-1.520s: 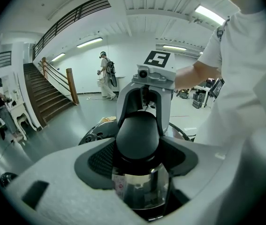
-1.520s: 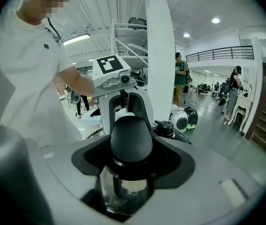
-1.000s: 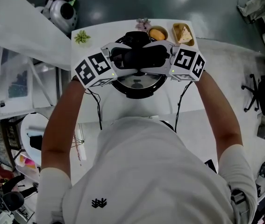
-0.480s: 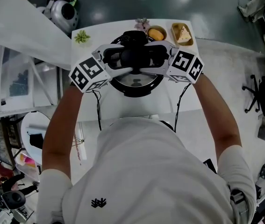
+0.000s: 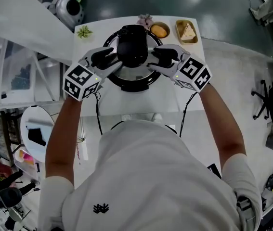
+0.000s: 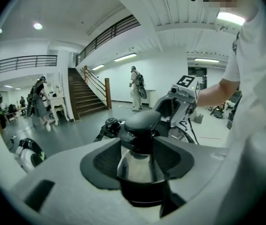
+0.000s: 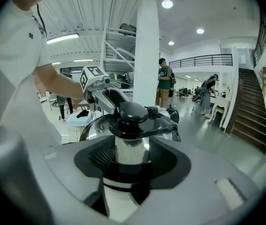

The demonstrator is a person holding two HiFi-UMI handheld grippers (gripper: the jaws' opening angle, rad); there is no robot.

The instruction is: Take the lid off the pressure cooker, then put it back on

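Note:
The pressure cooker (image 5: 134,83) stands on the white table (image 5: 141,102) with its lid on and the black lid knob (image 5: 133,44) uncovered. My left gripper (image 5: 108,61) sits at the cooker's left side and my right gripper (image 5: 156,59) at its right side, facing each other. Both have just been closing their jaws, which still stand well apart. In the left gripper view, shiny steel and a black part (image 6: 144,196) of the cooker show between the jaws, below the knob (image 6: 142,121). The right gripper view shows the same under the knob (image 7: 133,112). I see no pad pressing.
At the table's far edge are a small green plant (image 5: 84,32), a small flower (image 5: 145,20), a bowl of orange food (image 5: 160,30) and a tray with a sandwich piece (image 5: 188,32). People walk in the hall behind. A staircase (image 6: 83,97) rises beyond.
Both grippers were together above the lid. They have drawn apart and come down to the cooker's left and right sides, and the black knob now shows between them.

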